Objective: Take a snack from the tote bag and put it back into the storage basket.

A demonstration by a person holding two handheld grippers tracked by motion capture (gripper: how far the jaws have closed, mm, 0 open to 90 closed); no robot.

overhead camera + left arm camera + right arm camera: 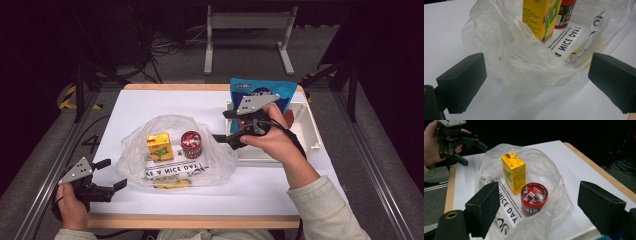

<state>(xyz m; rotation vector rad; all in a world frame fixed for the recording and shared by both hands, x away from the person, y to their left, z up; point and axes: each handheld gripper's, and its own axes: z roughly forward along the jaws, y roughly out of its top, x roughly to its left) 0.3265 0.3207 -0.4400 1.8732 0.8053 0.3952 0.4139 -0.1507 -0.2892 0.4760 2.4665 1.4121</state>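
A clear plastic bag [135, 150] printed "NICE DAY" lies open in the middle of the white table. Upright inside it are a yellow juice box [159, 146] and a red candy can [191, 145]. My left gripper [112, 173] is open and empty at the bag's near-left corner; in its own view the crumpled bag [524, 57] sits just past the jaws. My right gripper [222, 126] is open and empty to the right of the bag. It looks down on the can [534, 198] and the juice box [514, 172], with the left gripper [474, 154] beyond them.
A white tray [307, 127] stands at the table's right side with a blue pouch [262, 92] upright in it, behind my right hand. The table's wooden front edge [200, 221] is close to my left gripper. Bare tabletop [150, 102] lies behind the bag.
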